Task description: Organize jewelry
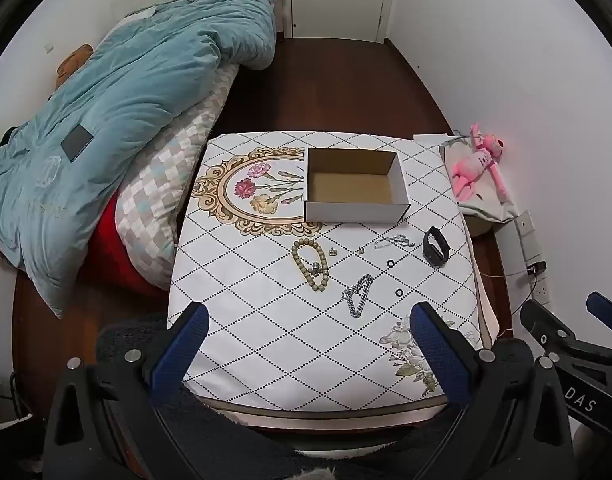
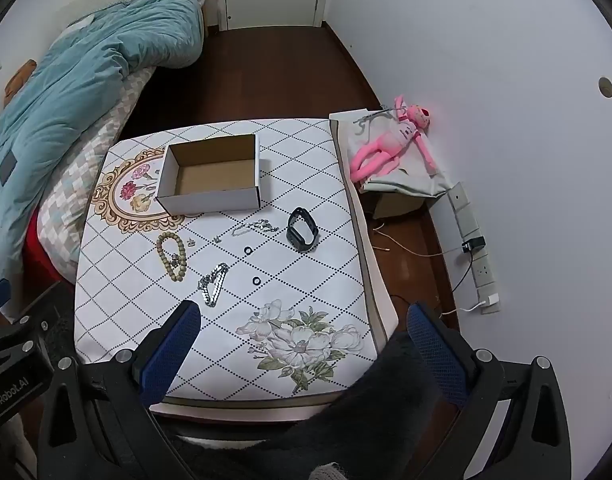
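- While hovering above the near edge of the patterned table (image 1: 266, 340), holding both tools spread wide and empty — left gripper (image 1: 309, 344) and right gripper (image 2: 302, 340) pinching nothing, angled steeply down.
- Leaving every piece of jewelry still out on the cloth, in front of the open cardboard box (image 1: 353, 184), itself showing nothing inside.
- Counting the pieces: one beaded bracelet (image 1: 310, 265) at the left; one silver chain bracelet (image 1: 357, 295) nearest the grippers; one thin silver chain (image 1: 393, 241) just before the box; one black wristband (image 1: 436, 247) at the right; two small black rings (image 1: 390, 264) (image 1: 399, 293); two tiny charms or earrings (image 1: 333, 252) (image 1: 361, 250), too small for telling which.
- Counting one box and two grippers.
- Risking, as a judgement, a missed pinch on the rings and tiny pieces: lying flat on slick cloth, likely sliding away or flicking off the table under wide blue pads.
- Risking a drag on the thin chain — catching only one end, trailing the rest across the neighbouring charm and shifting it.
- Risking a nudge to the light box while reaching over its front wall, pushing it back.
- Risking a clash between the two tools, being close side by side.
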The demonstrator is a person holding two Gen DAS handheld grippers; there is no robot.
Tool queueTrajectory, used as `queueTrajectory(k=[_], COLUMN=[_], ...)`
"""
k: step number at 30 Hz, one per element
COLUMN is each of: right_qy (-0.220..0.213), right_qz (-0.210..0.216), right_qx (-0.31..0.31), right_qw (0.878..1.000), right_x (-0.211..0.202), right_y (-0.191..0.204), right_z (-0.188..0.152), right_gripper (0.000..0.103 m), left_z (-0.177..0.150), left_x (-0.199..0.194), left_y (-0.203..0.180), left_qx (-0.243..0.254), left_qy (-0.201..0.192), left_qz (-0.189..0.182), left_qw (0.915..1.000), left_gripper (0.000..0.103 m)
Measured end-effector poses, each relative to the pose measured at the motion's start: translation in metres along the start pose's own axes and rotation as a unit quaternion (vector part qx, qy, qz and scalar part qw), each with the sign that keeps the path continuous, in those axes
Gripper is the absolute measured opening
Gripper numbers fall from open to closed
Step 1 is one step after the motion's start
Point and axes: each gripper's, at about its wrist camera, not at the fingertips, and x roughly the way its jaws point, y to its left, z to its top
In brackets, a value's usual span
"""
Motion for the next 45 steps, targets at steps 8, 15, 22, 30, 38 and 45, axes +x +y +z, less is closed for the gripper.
queueTrajectory(k=[8, 15, 22, 30, 38, 45], right_qy=[-0.006, -0.007, -0.015, -0.024, -0.026, -0.027], right_qz=[-0.006, -0.006, -0.01, -0.009, -0.011, -0.011], right_qx=[-0.001, 0.002, 0.002, 0.004, 0.005, 0.005], right_qw=[1.0, 1.0, 1.0, 1.0, 1.0, 1.0], right_x=[-0.002, -0.004, -0.008, -0.012, -0.015, -0.016], right_y=[-0.002, -0.002, -0.005, -0.009, -0.007, -0.007], right_z=[0.002, 0.0, 0.002, 0.001, 0.002, 0.002], right_gripper=[0.103, 0.103, 0.103, 0.103, 0.103, 0.103], left_z=[0.002, 0.001, 0.005, 0.004, 0.005, 0.002], left_x=[0.002, -0.002, -0.006, -0.009, -0.011, -0.016], left_y=[-0.001, 0.007, 0.008, 0.005, 0.003, 0.0], left_qx=[-0.002, -0.003, -0.002, -0.001, 0.001, 0.004], left_qy=[-0.002, -0.004, -0.007, -0.01, -0.017, -0.021], left_qz=[0.0, -0.004, -0.002, 0.0, 0.001, -0.002], left_qw=[1.0, 1.0, 1.0, 0.9999, 0.9999, 0.9998], left_gripper=[0.103, 0.103, 0.103, 0.103, 0.103, 0.103])
